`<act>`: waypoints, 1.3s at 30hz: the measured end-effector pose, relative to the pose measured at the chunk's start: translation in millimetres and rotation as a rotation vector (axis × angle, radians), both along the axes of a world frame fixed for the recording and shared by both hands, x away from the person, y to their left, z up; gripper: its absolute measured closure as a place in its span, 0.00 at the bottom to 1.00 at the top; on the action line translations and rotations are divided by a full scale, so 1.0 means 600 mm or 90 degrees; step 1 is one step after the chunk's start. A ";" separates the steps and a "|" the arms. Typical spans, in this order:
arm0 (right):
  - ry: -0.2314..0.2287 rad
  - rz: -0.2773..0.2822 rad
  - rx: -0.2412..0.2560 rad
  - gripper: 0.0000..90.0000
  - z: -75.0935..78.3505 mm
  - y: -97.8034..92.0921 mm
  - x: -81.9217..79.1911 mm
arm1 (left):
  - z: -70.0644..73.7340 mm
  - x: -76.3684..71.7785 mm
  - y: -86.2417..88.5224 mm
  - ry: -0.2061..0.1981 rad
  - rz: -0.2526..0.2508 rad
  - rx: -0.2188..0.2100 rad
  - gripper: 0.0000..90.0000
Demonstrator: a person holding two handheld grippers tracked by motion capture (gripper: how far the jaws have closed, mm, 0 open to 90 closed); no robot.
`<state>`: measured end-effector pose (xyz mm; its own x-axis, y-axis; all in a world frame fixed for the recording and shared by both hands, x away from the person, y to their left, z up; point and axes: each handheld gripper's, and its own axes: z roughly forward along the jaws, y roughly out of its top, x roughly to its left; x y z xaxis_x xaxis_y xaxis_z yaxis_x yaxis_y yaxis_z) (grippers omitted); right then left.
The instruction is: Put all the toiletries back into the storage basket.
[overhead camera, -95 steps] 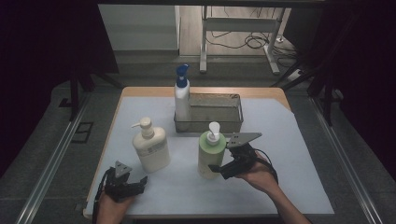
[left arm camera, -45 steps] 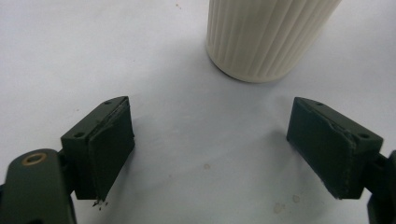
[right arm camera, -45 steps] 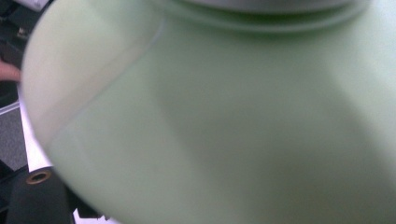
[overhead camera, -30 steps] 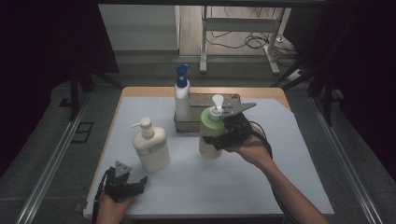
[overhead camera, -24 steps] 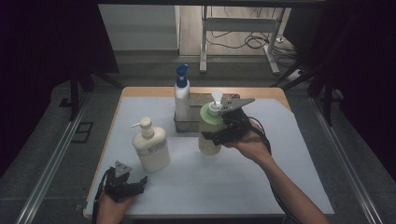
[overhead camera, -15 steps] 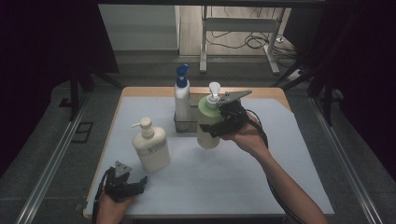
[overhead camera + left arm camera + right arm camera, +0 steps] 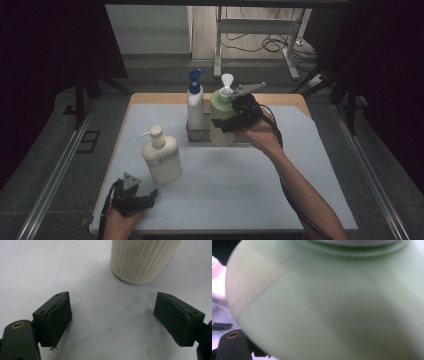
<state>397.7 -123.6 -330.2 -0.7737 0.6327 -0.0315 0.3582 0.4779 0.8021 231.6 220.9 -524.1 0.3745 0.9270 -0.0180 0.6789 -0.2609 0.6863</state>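
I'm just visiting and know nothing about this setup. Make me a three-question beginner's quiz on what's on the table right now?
1. True or false: the left gripper is shut on the cream pump bottle.
2. Which bottle is the right gripper clamped on? A) the white bottle with the blue pump B) the green pump bottle C) the cream pump bottle
3. Fill in: the white bottle with the blue pump stands in the metal ____ at the far side of the table.

Key
1. False: its jaws stand wide apart on the white table cover, short of the bottle.
2. B
3. basket
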 end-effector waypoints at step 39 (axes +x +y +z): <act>-0.011 -0.096 -0.005 0.14 -0.013 0.021 0.101 | 0.000 0.000 0.000 0.002 0.002 -0.002 0.16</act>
<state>458.1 -110.8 -338.0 -0.6686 0.7419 -0.0501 0.4123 0.4260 0.8053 231.7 220.8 -524.0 0.3719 0.9280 -0.0213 0.6814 -0.2574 0.6852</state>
